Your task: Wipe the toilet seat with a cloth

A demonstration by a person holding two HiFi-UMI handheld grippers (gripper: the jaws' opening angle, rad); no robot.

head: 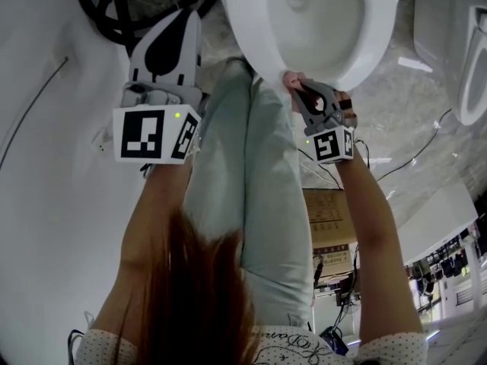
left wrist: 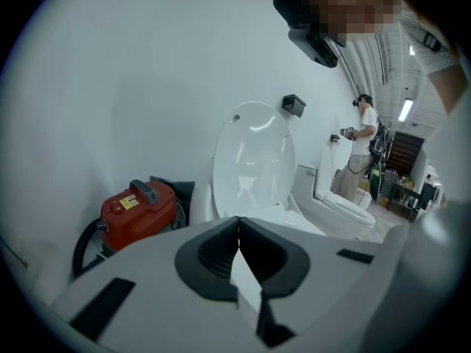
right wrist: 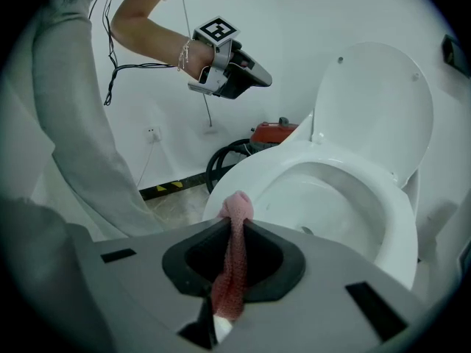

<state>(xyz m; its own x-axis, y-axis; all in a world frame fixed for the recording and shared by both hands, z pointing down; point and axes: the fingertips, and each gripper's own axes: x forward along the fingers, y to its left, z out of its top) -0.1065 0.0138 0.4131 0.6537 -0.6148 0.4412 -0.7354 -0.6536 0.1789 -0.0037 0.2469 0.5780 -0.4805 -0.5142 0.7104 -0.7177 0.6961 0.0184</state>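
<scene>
Toilet seat [right wrist: 401, 226] front edge | pink cloth [right wrist: 232, 263] pinched in right tool [right wrist: 237, 223]

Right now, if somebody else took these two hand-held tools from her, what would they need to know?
Left gripper: shut, empty, held up in the air.
Right gripper: shut on the pink knitted cloth, whose tip is at the front edge of the white oval toilet seat; contact uncertain.
White toilet lid is up.
Done: cloth gripped and at the seat; how much is wiped cannot be seen.
Left: wipe round the seat.
</scene>
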